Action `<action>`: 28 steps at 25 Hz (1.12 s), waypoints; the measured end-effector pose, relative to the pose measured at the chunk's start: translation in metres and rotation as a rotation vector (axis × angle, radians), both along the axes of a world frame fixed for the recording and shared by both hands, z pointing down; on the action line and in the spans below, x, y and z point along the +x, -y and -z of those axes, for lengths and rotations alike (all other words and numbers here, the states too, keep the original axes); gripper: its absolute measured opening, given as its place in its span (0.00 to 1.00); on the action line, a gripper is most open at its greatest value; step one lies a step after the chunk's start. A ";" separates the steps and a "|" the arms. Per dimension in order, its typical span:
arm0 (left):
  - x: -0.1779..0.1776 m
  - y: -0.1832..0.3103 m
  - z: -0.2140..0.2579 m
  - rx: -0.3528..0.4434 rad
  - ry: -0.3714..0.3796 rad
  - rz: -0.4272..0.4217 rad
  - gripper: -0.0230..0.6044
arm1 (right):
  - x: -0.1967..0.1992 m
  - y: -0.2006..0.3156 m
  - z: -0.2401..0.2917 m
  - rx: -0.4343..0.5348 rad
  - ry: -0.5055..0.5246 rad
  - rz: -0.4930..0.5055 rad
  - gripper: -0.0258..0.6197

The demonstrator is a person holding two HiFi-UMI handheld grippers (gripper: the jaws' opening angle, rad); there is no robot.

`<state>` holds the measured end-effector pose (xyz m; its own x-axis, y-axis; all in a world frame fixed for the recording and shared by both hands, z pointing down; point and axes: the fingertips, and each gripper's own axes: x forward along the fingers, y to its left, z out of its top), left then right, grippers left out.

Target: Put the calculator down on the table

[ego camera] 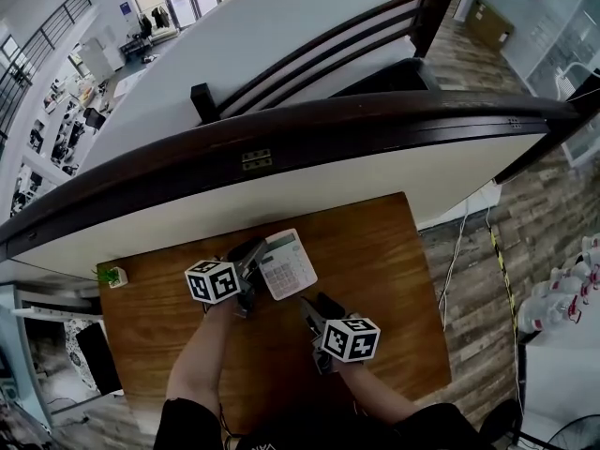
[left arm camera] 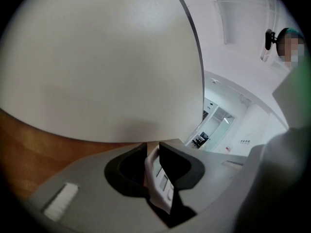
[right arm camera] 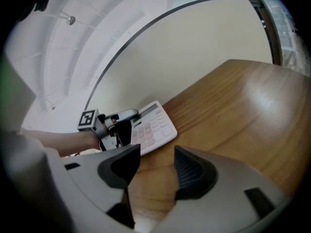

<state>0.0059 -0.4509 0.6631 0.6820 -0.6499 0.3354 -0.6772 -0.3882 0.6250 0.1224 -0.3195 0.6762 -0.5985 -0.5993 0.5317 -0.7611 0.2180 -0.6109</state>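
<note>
A white calculator point(ego camera: 288, 263) with pale keys is at the far middle of the brown wooden table point(ego camera: 384, 251). My left gripper point(ego camera: 253, 256) is shut on its left edge. In the left gripper view the calculator's thin edge point(left arm camera: 156, 176) stands pinched between the dark pads of the left gripper point(left arm camera: 153, 152). From the right gripper view the calculator point(right arm camera: 154, 126) looks low and nearly flat over the wood, held by the left gripper point(right arm camera: 119, 125); I cannot tell whether it touches the table. My right gripper point(ego camera: 314, 309) point(right arm camera: 156, 159) is open and empty, a little nearer me than the calculator.
A curved white wall with a dark rail point(ego camera: 281, 129) rises just behind the table's far edge. A small green plant in a white pot point(ego camera: 111, 276) sits at the table's left edge. Cables point(ego camera: 457, 251) hang over the floor to the right.
</note>
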 end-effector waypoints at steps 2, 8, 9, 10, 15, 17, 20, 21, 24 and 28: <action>0.000 0.002 0.000 0.011 0.018 -0.006 0.18 | -0.002 -0.006 -0.001 -0.004 -0.006 0.020 0.33; -0.001 0.008 -0.003 0.050 0.159 -0.011 0.20 | -0.006 -0.019 -0.003 -0.016 -0.029 0.066 0.33; -0.002 0.008 -0.005 0.054 0.180 -0.012 0.21 | -0.006 -0.021 -0.003 -0.017 -0.034 0.071 0.33; -0.002 0.009 -0.006 0.059 0.198 -0.014 0.22 | -0.007 -0.023 -0.003 -0.017 -0.040 0.076 0.33; -0.006 0.012 -0.003 0.110 0.284 -0.028 0.25 | -0.007 -0.029 -0.002 -0.015 -0.062 0.091 0.33; -0.011 0.014 0.002 0.128 0.303 -0.006 0.25 | -0.006 -0.030 -0.001 -0.012 -0.071 0.090 0.33; -0.023 0.017 0.011 0.148 0.310 0.040 0.25 | -0.007 -0.030 0.002 -0.002 -0.080 0.090 0.33; -0.026 0.017 0.015 0.154 0.311 0.047 0.25 | -0.007 -0.031 0.004 0.002 -0.083 0.092 0.33; -0.029 0.010 0.026 0.165 0.304 0.052 0.25 | -0.006 -0.035 0.007 0.012 -0.098 0.095 0.33; -0.027 -0.005 0.042 0.196 0.304 0.037 0.25 | -0.005 -0.042 0.013 0.033 -0.130 0.100 0.33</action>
<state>-0.0207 -0.4454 0.6211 0.5451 -0.7441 0.3862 -0.8366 -0.4525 0.3089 0.1171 -0.2772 0.6632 -0.5830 -0.5589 0.5897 -0.8071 0.3146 -0.4996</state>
